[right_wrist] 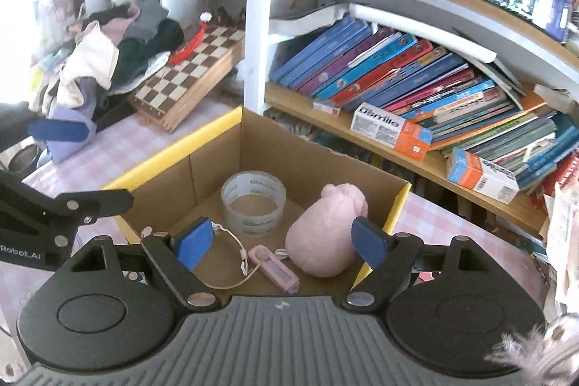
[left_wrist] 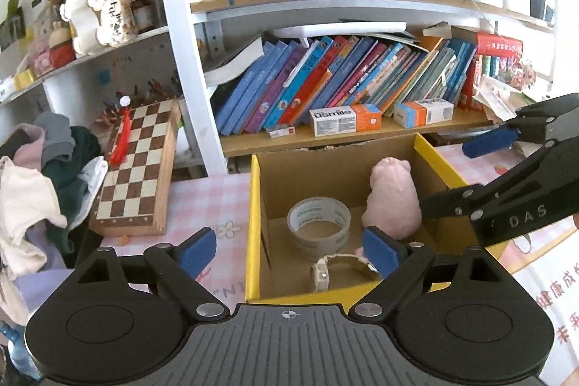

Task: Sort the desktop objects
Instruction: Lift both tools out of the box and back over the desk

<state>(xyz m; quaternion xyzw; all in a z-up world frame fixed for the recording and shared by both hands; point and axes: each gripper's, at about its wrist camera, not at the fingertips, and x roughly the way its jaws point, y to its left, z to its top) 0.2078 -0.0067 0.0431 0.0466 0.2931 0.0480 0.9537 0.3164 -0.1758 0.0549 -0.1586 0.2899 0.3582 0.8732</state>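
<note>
A cardboard box with a yellow rim (left_wrist: 253, 223) (right_wrist: 173, 151) stands on the desk below both grippers. Inside lie a roll of clear tape (left_wrist: 307, 243) (right_wrist: 253, 223), a pink plush toy (left_wrist: 392, 201) (right_wrist: 325, 230), a cream wristwatch (left_wrist: 322, 274) (right_wrist: 243, 257) and a pink utility knife (right_wrist: 277, 268). My left gripper (left_wrist: 289, 250) (right_wrist: 83, 165) hovers open over the box's near left side, nothing between its blue pads. At the box's right side, my right gripper (right_wrist: 282, 243) (left_wrist: 466, 169) is open too and holds nothing.
A folded chessboard (left_wrist: 137, 169) (right_wrist: 191, 75) leans on a heap of clothes (left_wrist: 36, 187) at the left. Behind the box runs a shelf of slanting books (left_wrist: 343, 78) with small orange-and-white cartons (left_wrist: 343, 120). A pink checked cloth (left_wrist: 202, 198) covers the desk.
</note>
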